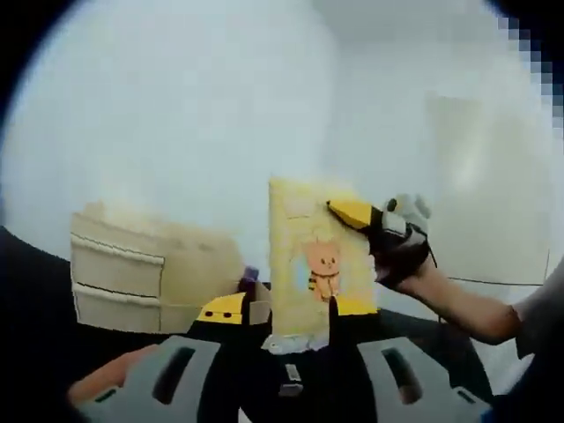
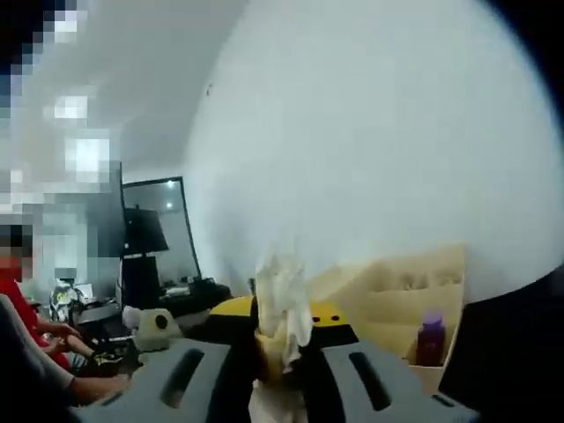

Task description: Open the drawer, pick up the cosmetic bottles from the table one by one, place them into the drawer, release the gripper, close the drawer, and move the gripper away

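A flat yellow pack printed with a cartoon bear [image 1: 322, 256] hangs upright in the air. The right gripper [image 1: 352, 211], held by a gloved hand [image 1: 401, 238], pinches the pack's top edge. In the right gripper view, that gripper [image 2: 282, 319] is shut on the pack's crinkled white and yellow edge [image 2: 282, 291]. My left gripper [image 1: 291, 310] is open, and the pack's lower end stands between its spread jaws. A small purple cosmetic bottle [image 1: 249, 278] [image 2: 430, 339] stands beside the beige drawer unit [image 1: 132, 273] [image 2: 414, 295], whose drawers look closed.
A pale wall fills the background. In the right gripper view, a desk with a dark monitor [image 2: 145, 231] and clutter lies to the left, and a person in red [image 2: 18, 317] sits at the edge. A bare forearm [image 1: 467, 304] reaches in from the right.
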A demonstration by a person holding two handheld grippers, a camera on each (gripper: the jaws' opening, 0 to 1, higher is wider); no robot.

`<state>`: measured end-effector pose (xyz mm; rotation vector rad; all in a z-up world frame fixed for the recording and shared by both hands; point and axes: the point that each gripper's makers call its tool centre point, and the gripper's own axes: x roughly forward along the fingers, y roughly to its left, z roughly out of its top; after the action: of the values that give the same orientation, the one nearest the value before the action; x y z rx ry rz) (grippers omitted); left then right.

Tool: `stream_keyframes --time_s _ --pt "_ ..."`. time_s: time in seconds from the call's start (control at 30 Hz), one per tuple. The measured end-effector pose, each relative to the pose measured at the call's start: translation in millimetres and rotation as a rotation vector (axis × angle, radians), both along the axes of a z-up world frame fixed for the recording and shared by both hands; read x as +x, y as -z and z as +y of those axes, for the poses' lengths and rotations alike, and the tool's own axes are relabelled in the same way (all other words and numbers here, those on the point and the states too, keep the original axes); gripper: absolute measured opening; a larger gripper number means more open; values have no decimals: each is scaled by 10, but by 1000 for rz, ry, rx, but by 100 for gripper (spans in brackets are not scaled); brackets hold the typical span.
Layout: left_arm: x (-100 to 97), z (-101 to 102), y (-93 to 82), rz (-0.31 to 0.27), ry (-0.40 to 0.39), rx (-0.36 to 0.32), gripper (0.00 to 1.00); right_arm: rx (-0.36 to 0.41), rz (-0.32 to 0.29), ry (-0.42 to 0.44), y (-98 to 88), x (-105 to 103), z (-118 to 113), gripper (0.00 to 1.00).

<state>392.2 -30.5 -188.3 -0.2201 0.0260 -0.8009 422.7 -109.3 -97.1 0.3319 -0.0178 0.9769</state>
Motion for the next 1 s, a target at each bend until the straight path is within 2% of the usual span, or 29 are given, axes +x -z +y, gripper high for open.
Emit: stream_keyframes --time_s 0.07,0.17,0.2,0.3,0.33,0.37,0.43,0.5,0.53,0.63,0.73,0.77,0.8,0.87,1.0 --pt "47 -19 -54 16 29 58 34 -9 2 11 13 -3 0 13" --pt "121 16 -116 30 32 231 36 -18 5 26 10 0 -20 13" --pt "121 11 -121 61 43 259 39 -22 3 27 3 -2 -25 13" --pt "88 -37 -124 84 95 348 44 -37 -3 34 -14 12 -49 13" --pt "155 -15 -170 61 62 374 44 -39 -6 38 -22 25 -65 13" --pt "168 -22 -175 57 72 393 44 -38 -6 42 -29 34 -77 13" --pt "211 -31 -150 82 71 414 46 -34 -6 47 -46 85 -117 13" --pt "300 10 -148 68 26 472 47 -33 -3 52 -52 122 -137 13" --pt "327 6 -167 71 16 471 47 -36 -3 54 -50 135 -143 13" --pt "327 -48 -188 93 52 465 48 -56 -5 59 -29 178 -168 13" --pt "370 -92 -222 95 76 477 59 -64 -3 66 -15 244 -209 13" --pt "395 -88 -248 74 71 490 61 -63 -1 67 -14 262 -219 13" --pt "369 -103 -245 75 74 490 61 -63 1 68 -13 289 -232 13" --pt "318 -116 -215 81 97 498 61 -63 7 70 -11 357 -251 13" --pt "285 -50 -57 112 85 545 60 -57 10 65 18 523 -271 13"
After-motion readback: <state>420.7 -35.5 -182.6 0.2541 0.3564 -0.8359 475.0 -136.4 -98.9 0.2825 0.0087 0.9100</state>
